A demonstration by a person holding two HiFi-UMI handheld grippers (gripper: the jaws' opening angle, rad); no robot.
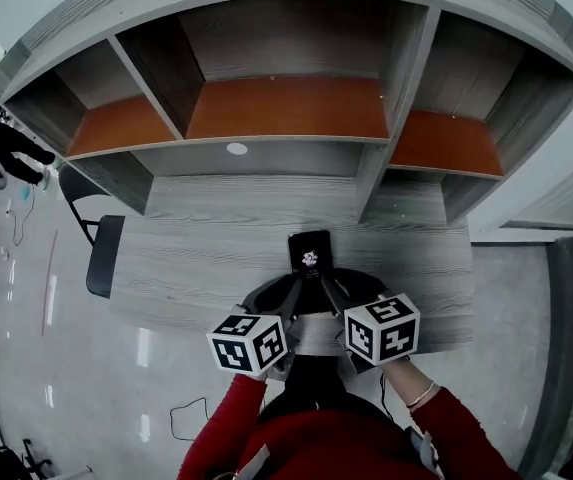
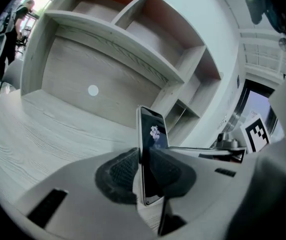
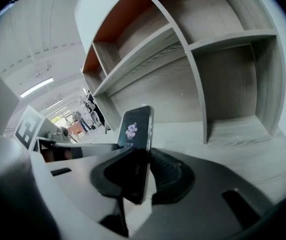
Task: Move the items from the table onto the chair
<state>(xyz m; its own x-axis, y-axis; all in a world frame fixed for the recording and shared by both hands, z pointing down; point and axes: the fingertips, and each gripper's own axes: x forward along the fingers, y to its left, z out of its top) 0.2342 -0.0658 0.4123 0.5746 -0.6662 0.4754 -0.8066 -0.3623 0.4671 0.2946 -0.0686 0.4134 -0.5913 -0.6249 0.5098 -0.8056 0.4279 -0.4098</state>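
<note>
A black phone [image 1: 310, 251] with a lit screen is held on edge above the grey wooden table [image 1: 206, 258], and both grippers are shut on it. My left gripper [image 1: 288, 296] clamps its left side and my right gripper [image 1: 332, 296] its right side. In the left gripper view the phone [image 2: 151, 149] stands upright between the black pads [image 2: 120, 171], where the left gripper [image 2: 145, 173] grips it. In the right gripper view the phone [image 3: 135, 139] sits between the right gripper's [image 3: 145, 176] pads [image 3: 170, 171]. A black chair [image 1: 103, 253] stands at the table's left end.
A grey shelf unit [image 1: 286, 108] with orange-backed compartments rises behind the table, and a round white disc [image 1: 237, 149] is on its back panel. A person [image 1: 6, 148] stands far left on the glossy floor. A cable [image 1: 188, 415] lies on the floor near me.
</note>
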